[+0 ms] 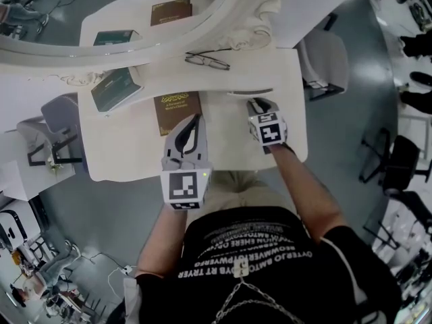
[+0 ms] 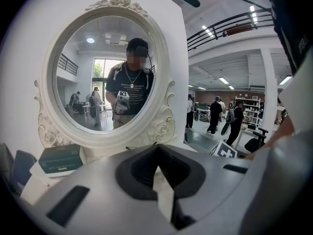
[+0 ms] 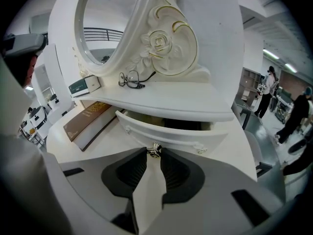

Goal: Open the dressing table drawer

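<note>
While our right gripper (image 3: 154,153) clamps the small silver metal knob (image 3: 154,150) of the curved white drawer (image 3: 168,132), already part-open under the far white shelf (image 3: 195,104), right of the brown hardback book (image 3: 85,119), we should draw straight toward us, level, without twisting. Our left gripper (image 2: 158,150) has its jaws together, empty.

A glossy grey floor (image 1: 364,79) runs through the open hall, where a grey chair (image 1: 324,63) and a black office chair (image 1: 398,157) stand well apart. Strip lights (image 2: 226,81) glow beneath a railed mezzanine (image 2: 230,22). A white pillar (image 2: 270,82) rises near far shelving (image 2: 247,106), with people (image 2: 215,115) nearby.
</note>
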### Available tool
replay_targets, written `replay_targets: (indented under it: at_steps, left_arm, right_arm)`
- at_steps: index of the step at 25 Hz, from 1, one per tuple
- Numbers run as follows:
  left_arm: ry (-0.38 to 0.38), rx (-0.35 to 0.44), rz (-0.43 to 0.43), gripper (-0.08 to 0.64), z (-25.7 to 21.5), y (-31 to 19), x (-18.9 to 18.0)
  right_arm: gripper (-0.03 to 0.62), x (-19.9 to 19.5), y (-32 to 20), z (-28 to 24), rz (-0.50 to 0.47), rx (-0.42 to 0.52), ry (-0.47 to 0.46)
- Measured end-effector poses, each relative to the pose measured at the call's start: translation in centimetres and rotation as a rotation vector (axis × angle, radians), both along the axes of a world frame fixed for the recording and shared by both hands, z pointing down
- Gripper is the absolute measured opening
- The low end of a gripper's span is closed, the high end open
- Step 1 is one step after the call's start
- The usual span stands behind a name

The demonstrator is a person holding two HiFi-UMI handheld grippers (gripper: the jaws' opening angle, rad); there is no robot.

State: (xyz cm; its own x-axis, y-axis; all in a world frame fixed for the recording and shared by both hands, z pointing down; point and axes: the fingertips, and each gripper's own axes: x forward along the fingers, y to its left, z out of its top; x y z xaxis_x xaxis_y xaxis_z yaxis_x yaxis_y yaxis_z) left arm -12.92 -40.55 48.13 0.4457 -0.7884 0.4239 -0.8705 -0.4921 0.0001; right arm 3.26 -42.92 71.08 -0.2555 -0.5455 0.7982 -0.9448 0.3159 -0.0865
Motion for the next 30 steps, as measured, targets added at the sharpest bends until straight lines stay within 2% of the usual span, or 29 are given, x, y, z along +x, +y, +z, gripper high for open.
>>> replay_targets:
  at_steps: [30]
  left_arm:
    - [0.005,0.015,0.014,0.002,-0.9,0.5,0.8]
  right_arm:
    - [0.084,-0.1,4.4,0.1,-0.052,-0.053,-0.014]
